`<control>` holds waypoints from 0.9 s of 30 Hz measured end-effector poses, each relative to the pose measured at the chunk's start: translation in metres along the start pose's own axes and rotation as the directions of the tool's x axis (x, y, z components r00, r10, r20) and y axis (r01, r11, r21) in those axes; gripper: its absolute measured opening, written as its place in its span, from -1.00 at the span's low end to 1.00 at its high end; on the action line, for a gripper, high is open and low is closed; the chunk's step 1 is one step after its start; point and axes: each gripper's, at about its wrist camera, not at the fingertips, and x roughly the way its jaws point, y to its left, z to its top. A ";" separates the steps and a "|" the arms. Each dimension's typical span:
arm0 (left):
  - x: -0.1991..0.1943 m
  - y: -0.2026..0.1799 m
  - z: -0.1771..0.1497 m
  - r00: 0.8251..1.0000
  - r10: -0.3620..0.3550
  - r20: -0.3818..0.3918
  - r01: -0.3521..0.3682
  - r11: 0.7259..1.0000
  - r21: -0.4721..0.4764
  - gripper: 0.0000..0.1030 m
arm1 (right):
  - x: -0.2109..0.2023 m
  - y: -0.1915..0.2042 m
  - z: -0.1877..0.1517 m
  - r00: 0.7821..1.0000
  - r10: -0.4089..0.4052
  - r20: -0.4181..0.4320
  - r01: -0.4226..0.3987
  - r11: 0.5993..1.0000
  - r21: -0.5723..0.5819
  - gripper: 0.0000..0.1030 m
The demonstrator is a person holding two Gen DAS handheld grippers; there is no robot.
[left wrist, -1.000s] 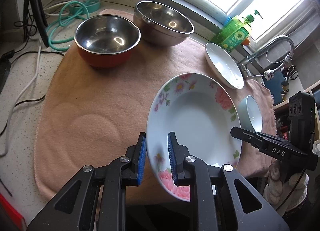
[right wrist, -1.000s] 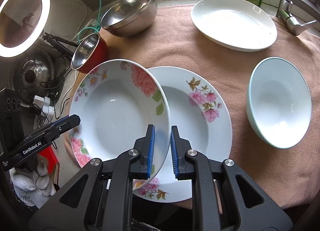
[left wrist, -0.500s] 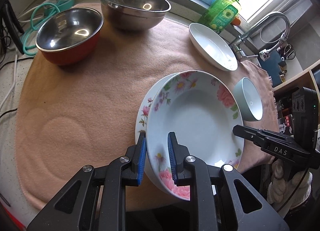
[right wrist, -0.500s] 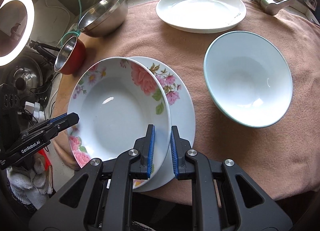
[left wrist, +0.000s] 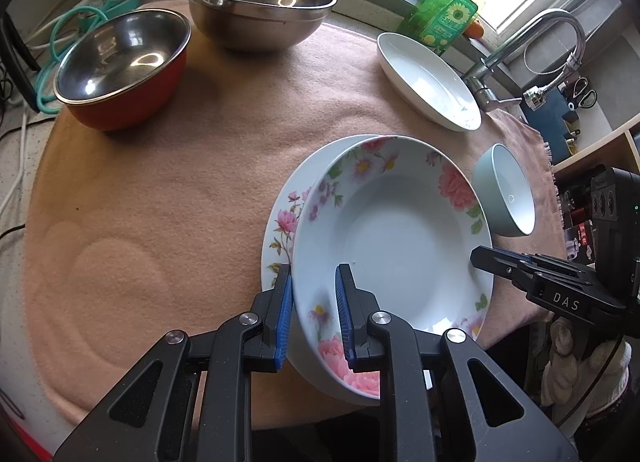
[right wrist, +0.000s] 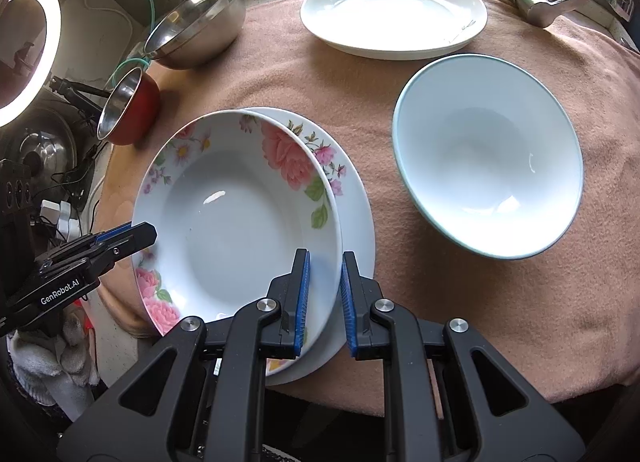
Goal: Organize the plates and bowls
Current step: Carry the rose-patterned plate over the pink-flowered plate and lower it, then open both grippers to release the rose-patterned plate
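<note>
The left gripper (left wrist: pixel 314 312) has its blue-padded fingers clamped on one side of the rim of a deep white plate with pink roses round its border (left wrist: pixel 394 238), and the right gripper (right wrist: pixel 323 296) pinches the opposite side of the same rim. A grip on each side, I judge, keeps a wide, slippery ceramic dish level and stops it swinging as it is set down.

The held plate sits over a second floral plate with smaller pink blossoms (right wrist: pixel 352 198), which lies on the peach-coloured fleece cloth (left wrist: pixel 180 182) near its front edge. It is not centred: a crescent of the lower plate shows along one side. Whether the two touch already cannot be told. The aim is presumably to nest like with like, so a small shift toward that exposed crescent would seat it squarely.

Just beside the pair, toward the cloth's right edge, stands a pale blue-green bowl with a white inside (right wrist: pixel 488 154). A plain white oval plate (right wrist: pixel 394 18) lies at the back edge near the steel tap (right wrist: pixel 532 2) and the green dish-soap bottle (left wrist: pixel 448 16). At the back left corner a large steel bowl (left wrist: pixel 260 10) and a red-sided steel bowl (left wrist: pixel 122 66) sit close together, apart from the plates, probably awaiting stacking of their own.
</note>
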 end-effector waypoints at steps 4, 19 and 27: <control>0.001 -0.001 0.001 1.000 0.006 -0.004 -0.006 1.000 0.004 -0.63 | 0.000 0.001 0.001 1.000 -0.012 0.000 0.012 1.000 -0.007 -0.70; 0.003 -0.004 0.002 0.999 0.040 -0.012 -0.039 0.999 0.033 -0.64 | 0.000 0.010 0.000 0.997 -0.077 0.000 0.076 0.995 -0.064 -0.65; 0.004 -0.010 0.002 0.998 0.067 -0.009 -0.067 0.995 0.068 -0.64 | -0.001 0.011 -0.001 0.996 -0.091 0.008 0.091 0.994 -0.063 -0.65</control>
